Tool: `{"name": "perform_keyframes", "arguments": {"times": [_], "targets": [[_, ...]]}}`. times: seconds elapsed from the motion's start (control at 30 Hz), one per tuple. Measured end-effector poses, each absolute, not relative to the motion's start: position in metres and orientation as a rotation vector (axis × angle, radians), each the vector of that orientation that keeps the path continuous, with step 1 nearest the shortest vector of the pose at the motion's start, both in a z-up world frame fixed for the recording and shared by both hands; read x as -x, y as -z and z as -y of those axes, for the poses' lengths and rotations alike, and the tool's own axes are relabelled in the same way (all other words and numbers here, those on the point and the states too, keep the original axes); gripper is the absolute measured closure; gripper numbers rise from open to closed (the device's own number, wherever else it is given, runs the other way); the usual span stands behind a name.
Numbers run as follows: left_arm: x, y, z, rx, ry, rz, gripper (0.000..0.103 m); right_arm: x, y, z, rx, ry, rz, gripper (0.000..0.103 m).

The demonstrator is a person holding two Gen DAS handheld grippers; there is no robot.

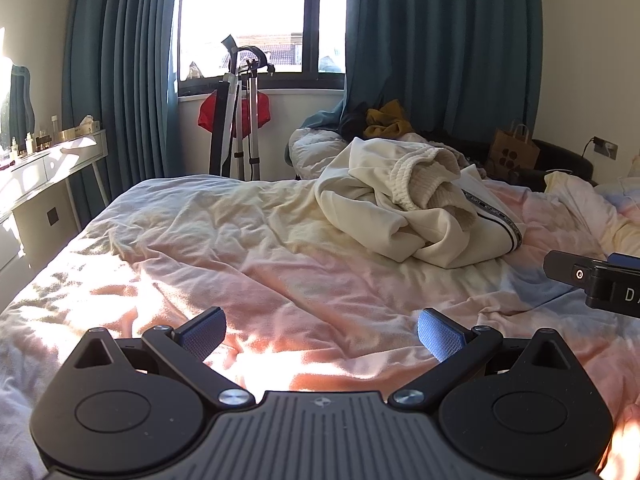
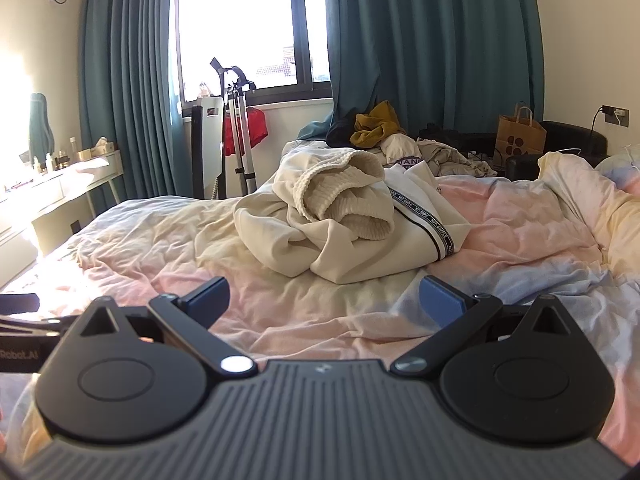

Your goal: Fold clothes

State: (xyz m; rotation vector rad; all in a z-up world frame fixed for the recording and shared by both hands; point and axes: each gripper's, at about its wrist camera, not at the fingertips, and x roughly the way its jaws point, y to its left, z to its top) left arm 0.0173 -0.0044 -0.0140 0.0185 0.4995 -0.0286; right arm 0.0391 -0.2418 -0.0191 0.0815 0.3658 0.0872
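A crumpled cream garment (image 1: pixel 412 208) (image 2: pixel 344 224) with a ribbed cuff and a black-edged stripe lies in a heap on the bed (image 1: pixel 240 256) (image 2: pixel 520 248), which has a rumpled pink and yellow cover. My left gripper (image 1: pixel 322 336) hovers open over the near part of the cover, well short of the heap, with nothing between its blue pads. My right gripper (image 2: pixel 324 300) is also open and empty, closer to the heap and pointing at it. The right gripper's black body (image 1: pixel 600 280) shows at the right edge of the left wrist view.
Behind the bed stand a window with teal curtains (image 1: pixel 440 48), a folded rack with a red garment (image 1: pixel 236 116), and a pile of other clothes (image 2: pixel 376 124). A white dresser (image 1: pixel 48 168) is at the left. A brown paper bag (image 2: pixel 518 136) sits at the back right.
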Motion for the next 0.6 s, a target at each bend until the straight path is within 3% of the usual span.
{"name": "perform_keyframes", "arguments": {"times": [0.27, 0.6], "targets": [[-0.067, -0.008, 0.035, -0.080, 0.027, -0.454, 0.000, -0.044, 0.022, 0.250, -0.079, -0.014, -0.372, 0.000], [-0.219, -0.010, 0.110, -0.109, 0.078, -0.458, 0.000, -0.072, 0.044, 0.275, -0.139, 0.068, -0.433, 0.000]]}}
